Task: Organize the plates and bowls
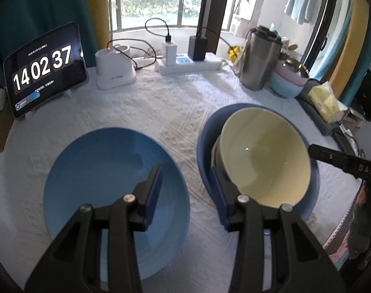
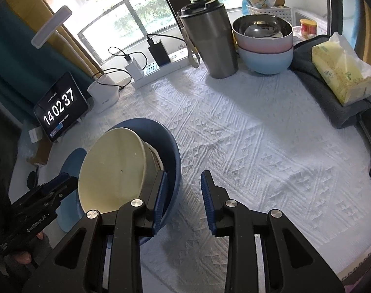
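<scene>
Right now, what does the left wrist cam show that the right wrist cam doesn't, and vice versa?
Left wrist only: the light blue plate nearly whole, lying flat beside the dark blue bowl, and hanging laundry outside.

Right wrist only: inside the steel bowl topping the pink and pale blue stack, a white basket behind it, and a white lamp head.

Both: cream bowl tilted inside the dark blue bowl, clock tablet, steel tumbler, power strip, tissue pack, white tablecloth. Left gripper and right gripper both open, holding nothing.
</scene>
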